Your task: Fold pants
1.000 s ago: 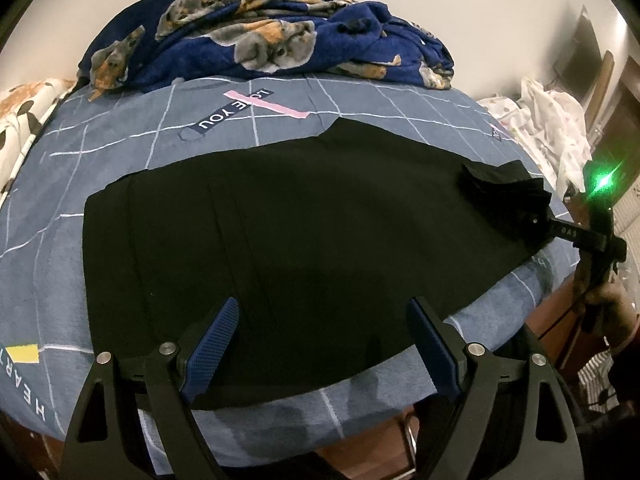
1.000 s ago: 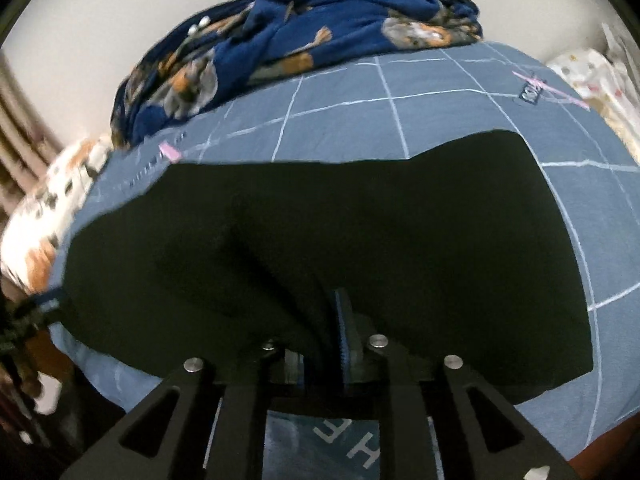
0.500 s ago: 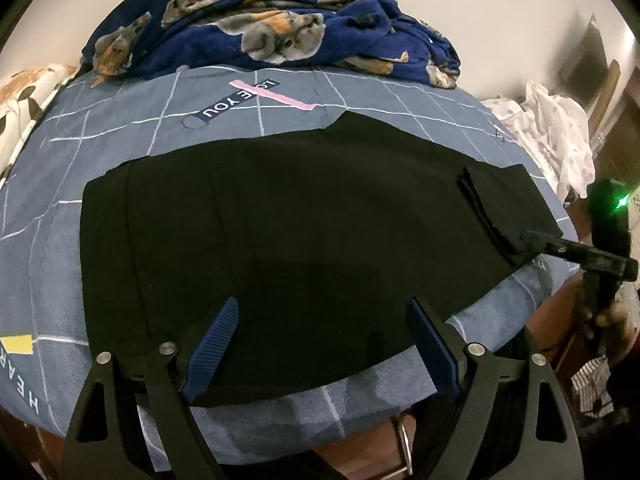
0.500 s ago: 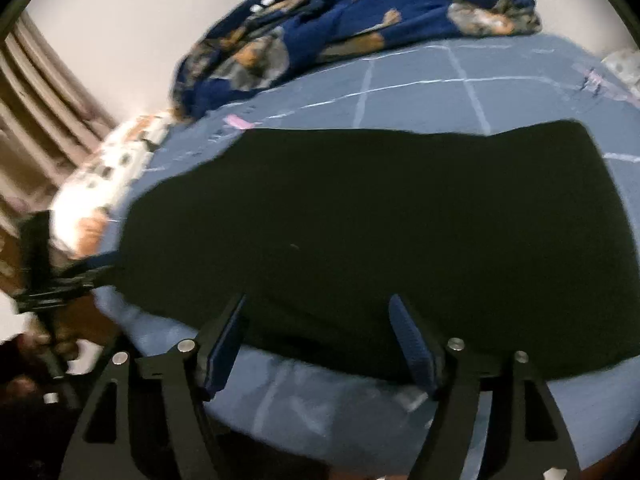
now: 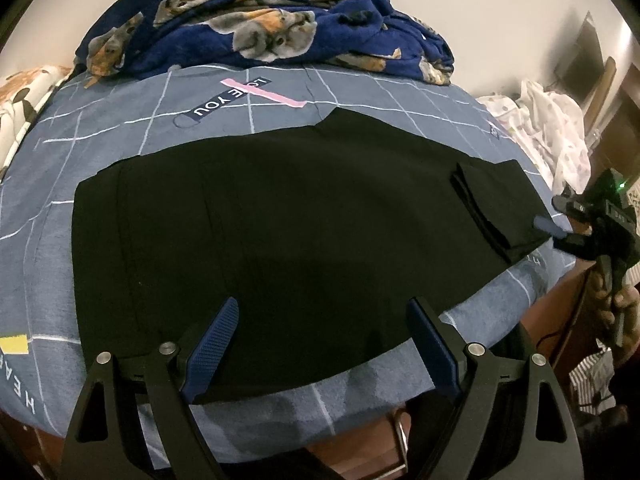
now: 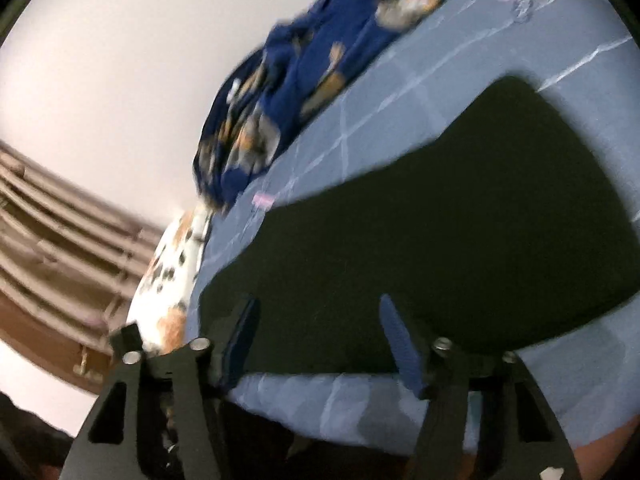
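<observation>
The pants [image 5: 280, 232], black, lie spread flat across the near half of a bed, on a blue-grey bedsheet [image 5: 120, 120] with a white grid. Their right end carries a small turned-back flap [image 5: 492, 204], so the folding is, by my reading, barely begun. The near edge of the cloth runs just short of the bed's front edge.

The left gripper [image 5: 322, 336] hovers over that near edge with its blue pads wide apart and nothing between them. The right gripper [image 6: 320, 340] has just been closing a little from a wider spread; its jaws stand partly apart with only air between them, clear of the cloth beside the flap end. The right wrist view is blurred and tilted.

Risks from here: the cloth is limp and dark, so layers are hard to tell apart, and a pinch may catch only the top layer, or take the sheet along with it. Lifting one corner alone could drag the whole garment toward the bed's edge and undo the flap.

Behind the pants a navy blanket [image 5: 260, 24] with animal prints is heaped. Readable on the sheet: "LOVE YOU" [image 5: 228, 98] beside a pink strip, and part of a word, "HEA" [image 5: 26, 396], at the left edge
</observation>
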